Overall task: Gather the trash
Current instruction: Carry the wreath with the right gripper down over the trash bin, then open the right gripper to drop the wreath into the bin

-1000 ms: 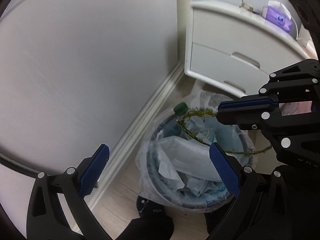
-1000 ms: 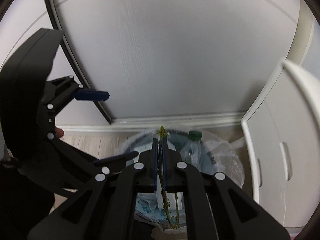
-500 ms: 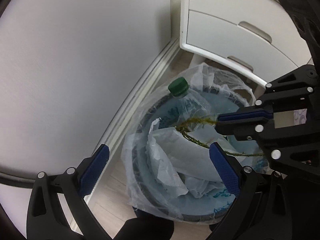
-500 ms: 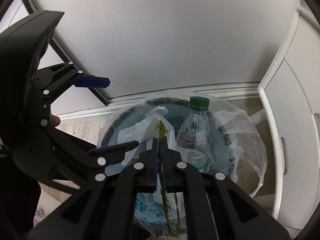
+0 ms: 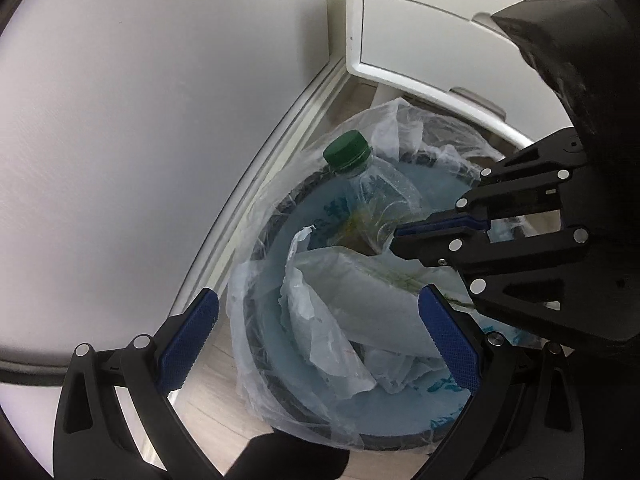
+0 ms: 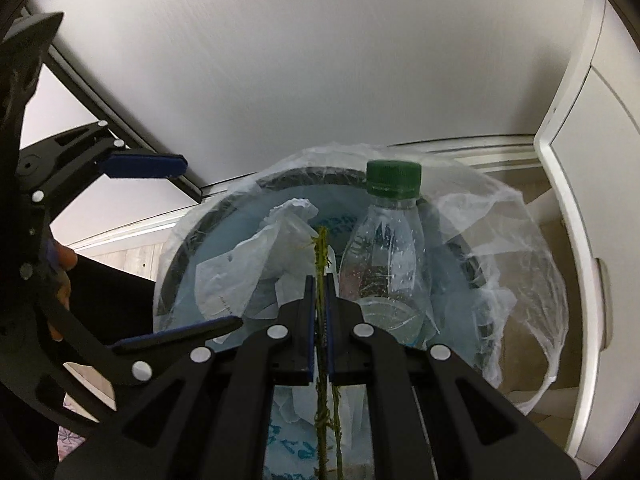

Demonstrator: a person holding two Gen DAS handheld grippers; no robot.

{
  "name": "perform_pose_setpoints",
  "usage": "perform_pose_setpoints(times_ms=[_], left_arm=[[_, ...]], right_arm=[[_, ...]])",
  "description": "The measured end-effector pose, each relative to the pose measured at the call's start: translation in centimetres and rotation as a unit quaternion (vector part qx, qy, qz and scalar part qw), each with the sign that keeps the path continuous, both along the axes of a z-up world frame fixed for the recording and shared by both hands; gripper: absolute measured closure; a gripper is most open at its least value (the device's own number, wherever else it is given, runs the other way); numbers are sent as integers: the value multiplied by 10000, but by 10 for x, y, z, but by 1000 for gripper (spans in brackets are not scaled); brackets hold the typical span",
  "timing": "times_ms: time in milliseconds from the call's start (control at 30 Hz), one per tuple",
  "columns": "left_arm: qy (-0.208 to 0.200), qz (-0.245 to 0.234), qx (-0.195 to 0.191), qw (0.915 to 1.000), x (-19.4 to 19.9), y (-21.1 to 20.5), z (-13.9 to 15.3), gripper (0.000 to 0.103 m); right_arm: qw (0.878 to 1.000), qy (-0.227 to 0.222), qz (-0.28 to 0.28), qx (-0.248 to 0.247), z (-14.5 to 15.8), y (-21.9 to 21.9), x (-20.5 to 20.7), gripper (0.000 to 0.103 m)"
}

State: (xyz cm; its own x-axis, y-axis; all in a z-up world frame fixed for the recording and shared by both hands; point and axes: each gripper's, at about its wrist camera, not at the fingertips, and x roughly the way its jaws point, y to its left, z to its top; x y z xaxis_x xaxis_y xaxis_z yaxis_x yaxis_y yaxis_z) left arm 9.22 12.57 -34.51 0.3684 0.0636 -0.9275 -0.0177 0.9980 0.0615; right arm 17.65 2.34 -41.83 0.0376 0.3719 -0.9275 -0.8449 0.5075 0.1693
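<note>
**A:** What is the right claw (image 6: 319, 300) carrying, and why is it over the bin?

**B:** Its blue pads are pressed together on a thin green plant stem (image 6: 321, 256), knobbly and twig-like, which pokes out past the tips and trails back below the claw. The claw points steeply down over the open mouth of a round waste bin (image 5: 280, 384), so my guess is the stem is about to be dropped in as trash.

**A:** And the left claw (image 5: 320, 344)?

**B:** It is spread wide with nothing between its ridged blue pads. It hovers over the near side of the bin, just beside the right claw, perhaps ready to steady the liner.

**A:** Describe the bin.

**B:** It stands on pale wood-look floor in a corner, between a smooth grey wall and a white drawer unit (image 5: 420, 32) with rounded edges. A thin, clear, crinkled plastic liner (image 6: 504, 240) is draped loosely over the dark rim. Inside, a clear plastic bottle (image 6: 386, 264) with a green ribbed cap stands upright against the far side, its surface beaded with droplets. Crumpled white plastic bags (image 5: 320, 320) fill the rest. The stem tip sits just beside the bottle, above the bags.
</note>
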Motion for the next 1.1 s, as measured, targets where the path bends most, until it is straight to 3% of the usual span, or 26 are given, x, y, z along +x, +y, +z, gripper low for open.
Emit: perform_pose_setpoints(times_ms=[700, 1100], left_arm=[[256, -276, 205, 9991, 13, -9, -23, 6], [159, -147, 110, 9997, 10, 2, -13, 6]], right_arm=[[9991, 413, 2, -56, -60, -2, 0, 97], [9993, 375, 28, -42, -43, -12, 4, 97]])
